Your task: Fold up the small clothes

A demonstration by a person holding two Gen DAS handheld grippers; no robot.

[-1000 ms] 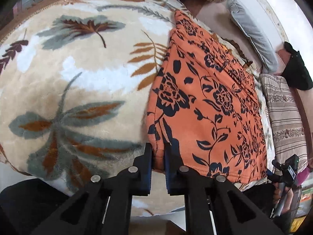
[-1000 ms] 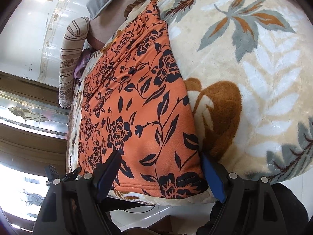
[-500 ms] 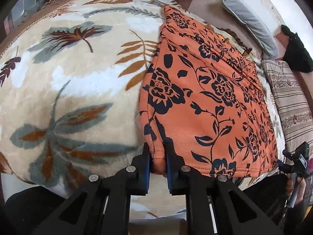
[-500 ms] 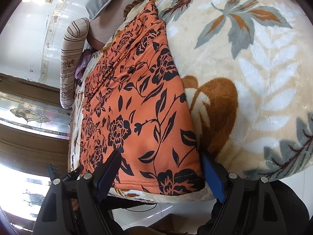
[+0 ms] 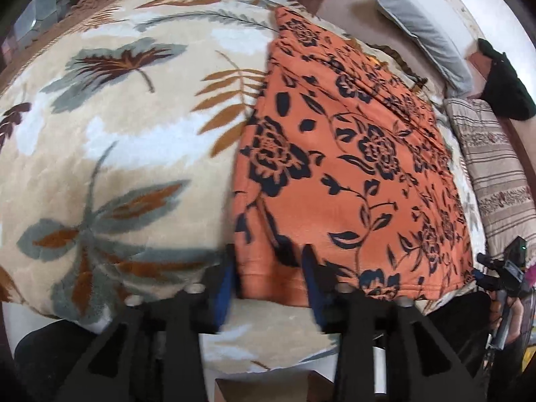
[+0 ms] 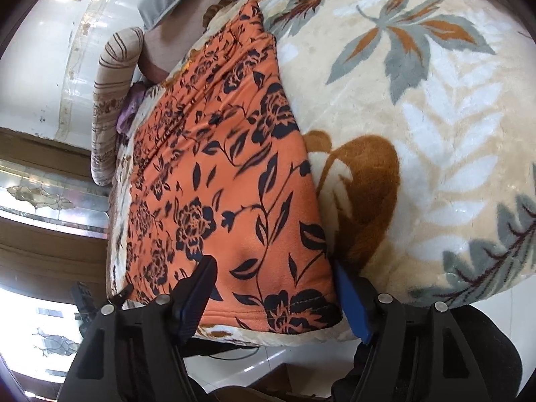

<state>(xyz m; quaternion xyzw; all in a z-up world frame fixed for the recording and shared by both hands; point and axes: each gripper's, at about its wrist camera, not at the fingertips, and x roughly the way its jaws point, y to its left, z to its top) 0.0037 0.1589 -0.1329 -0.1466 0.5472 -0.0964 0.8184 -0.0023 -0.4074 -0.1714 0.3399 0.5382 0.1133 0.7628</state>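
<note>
Orange floral cloth (image 5: 351, 174), a small garment with a black flower print, is lying flat on the plush leaf-patterned blanket (image 5: 117, 154), stretching away ahead of both tongs towards the grey pillow (image 5: 422, 23) at the far end. Its near hem is sitting right at the blanket's front edge, just under the fingertips.

The left gripper (image 5: 269, 278) is opening, its jaws spreading apart around the garment's near left corner; that corner is lying between the fingers, and, as the picture is smeared there, it looks as though the pads are no longer pressing on it. The right gripper (image 6: 274, 291) is closing from a wide stance, straddling the near right corner, with the right-hand finger sitting just beside the garment's side edge and the other resting over the print. No pinch is showing there yet.

The risks from here seem plain. With the left corner being released so close to the blanket's edge, the hem may be sliding off the front. The right jaws, closing flat on thick pile, may be catching blanket along with the cloth, or only the top layer, which would be dragging the fold crooked.
</note>
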